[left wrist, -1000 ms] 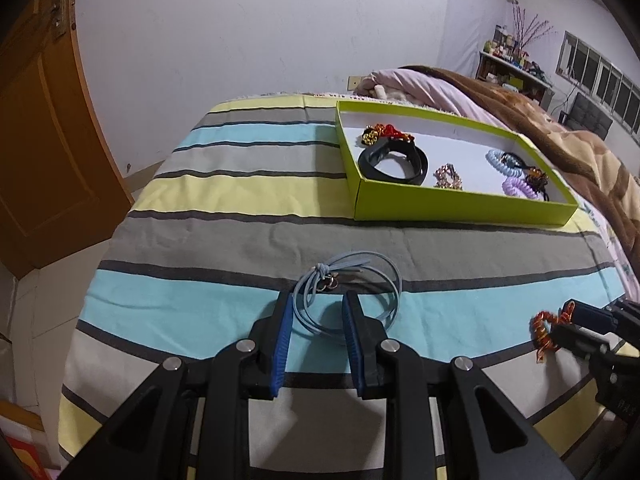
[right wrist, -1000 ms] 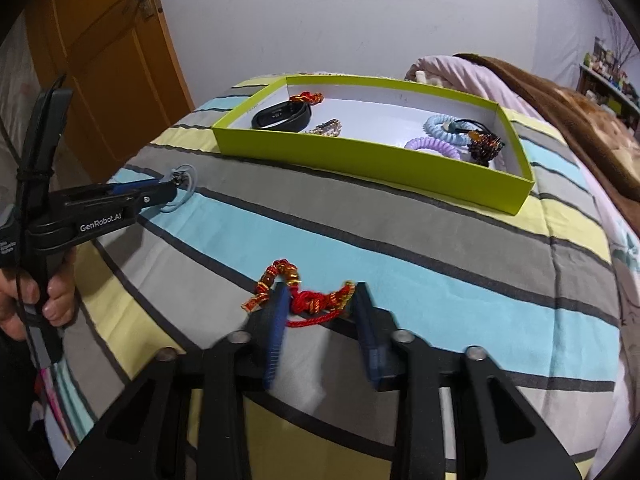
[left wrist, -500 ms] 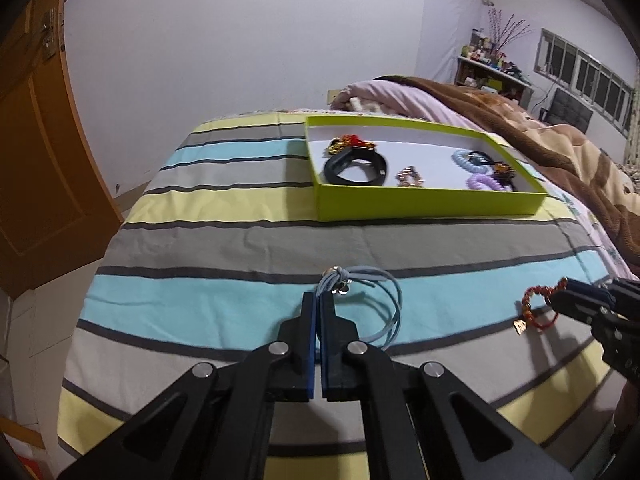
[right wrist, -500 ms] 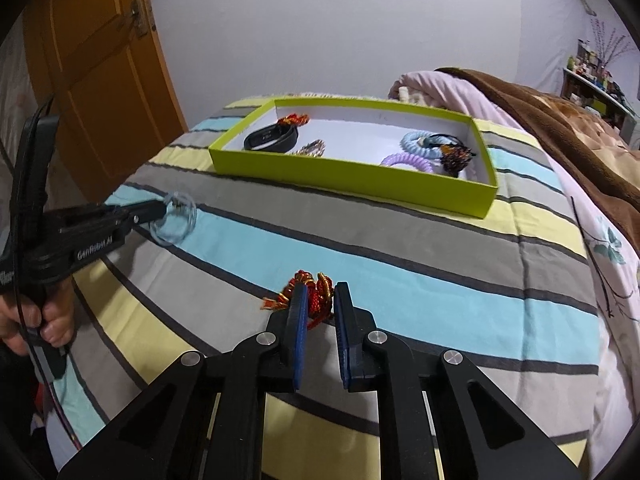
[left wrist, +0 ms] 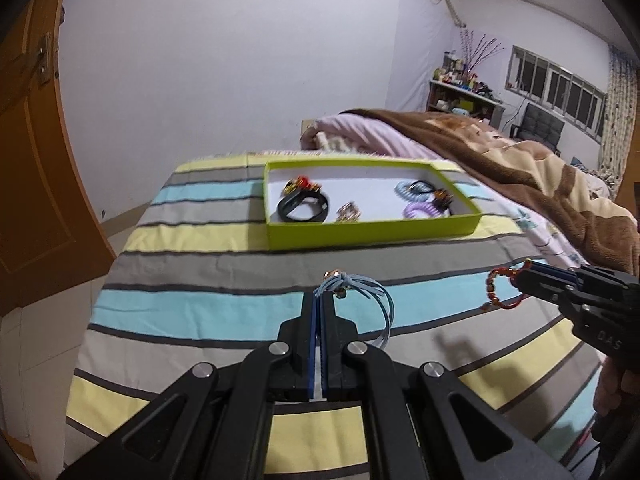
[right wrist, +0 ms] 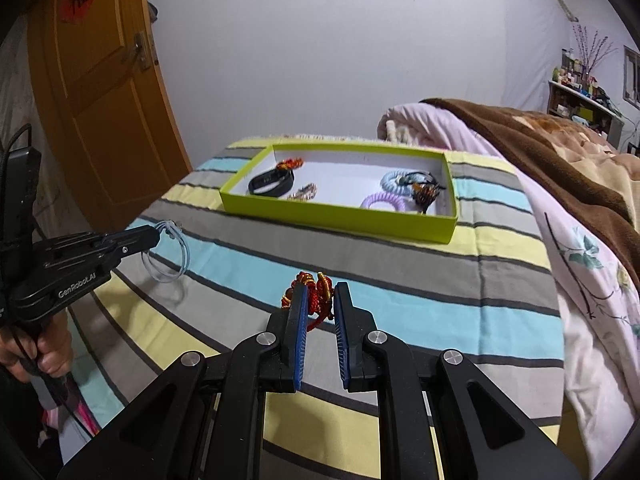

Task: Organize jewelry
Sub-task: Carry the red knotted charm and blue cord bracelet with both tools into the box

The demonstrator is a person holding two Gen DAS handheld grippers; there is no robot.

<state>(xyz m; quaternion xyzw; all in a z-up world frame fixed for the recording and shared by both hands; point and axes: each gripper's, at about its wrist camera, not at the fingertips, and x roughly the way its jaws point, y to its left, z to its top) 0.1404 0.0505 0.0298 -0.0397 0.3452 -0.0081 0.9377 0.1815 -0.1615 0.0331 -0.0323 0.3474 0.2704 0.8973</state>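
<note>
My left gripper [left wrist: 319, 298] is shut on a light blue cord bracelet [left wrist: 372, 292] and holds it above the striped bed; the same bracelet hangs from it in the right wrist view [right wrist: 172, 256]. My right gripper [right wrist: 320, 294] is shut on a red and gold beaded bracelet [right wrist: 316, 292], lifted off the bed; it also shows in the left wrist view [left wrist: 500, 288]. A lime green tray [left wrist: 372, 232] ahead holds a black band [left wrist: 304, 208], a red-gold piece, a small chain, and blue and purple coil hair ties [right wrist: 384, 202].
The striped bedspread [left wrist: 200, 312] covers the bed. A pink and brown blanket [right wrist: 540, 140] is piled to the right behind the tray. An orange door [right wrist: 100, 92] stands at the left. A shelf with small items stands at the far right wall.
Both grippers closed on their bracelets and lifted them off the bedspread. Both have risen, so the tray looks farther off and lower.
</note>
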